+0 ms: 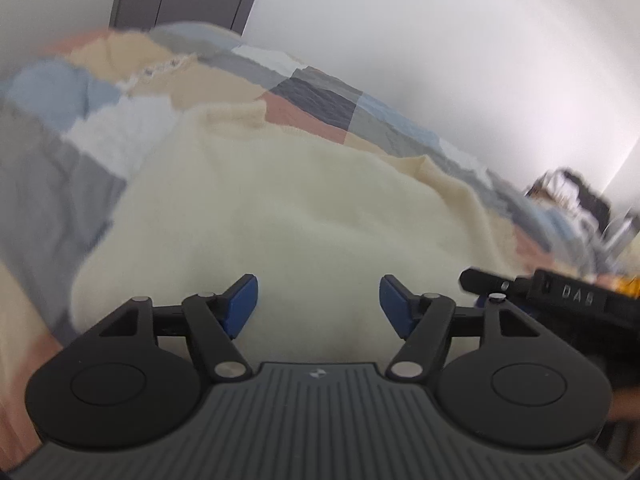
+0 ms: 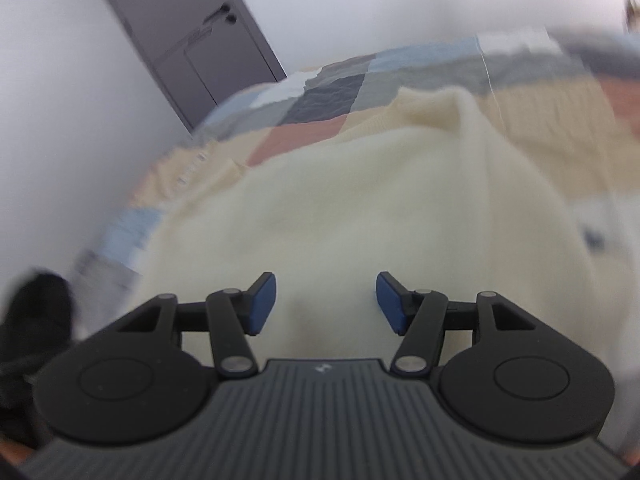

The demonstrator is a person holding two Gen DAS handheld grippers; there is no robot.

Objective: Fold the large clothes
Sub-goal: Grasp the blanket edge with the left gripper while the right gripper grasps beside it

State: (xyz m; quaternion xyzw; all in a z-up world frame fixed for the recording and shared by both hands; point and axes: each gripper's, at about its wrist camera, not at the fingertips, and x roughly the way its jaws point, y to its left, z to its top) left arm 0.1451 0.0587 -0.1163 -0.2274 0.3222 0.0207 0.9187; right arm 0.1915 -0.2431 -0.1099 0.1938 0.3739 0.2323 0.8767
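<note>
Grippers tilted downward, both of them, noses angled over the bed. I see the left gripper point(image 1: 319, 306) pitched down toward the cream sweater point(image 1: 280, 208), its blue pads point(image 1: 241, 307) standing well apart with nothing between them, only knit fabric showing through the gap below. I can't tell whether the fingertips brush the cloth or hang just above it; the view is smeared with blur.

In the left wrist view the right gripper point(image 1: 560, 300) shows at the right edge, black body just beside my left one, its fingers hidden from here.

Over to the right wrist view: the right gripper point(image 2: 326, 304) leans down the same way, blue pads point(image 2: 263, 305) parted a little less widely, gap empty, no fabric pinched. The cream sweater point(image 2: 360, 208) fills the middle of the frame, spread across the patchwork quilt point(image 2: 320, 92), one fold or sleeve running up toward the far side.

The patchwork quilt point(image 1: 100, 92) wraps round the garment on every visible side. A grey door point(image 2: 192, 32) stands in the white wall beyond the bed.
</note>
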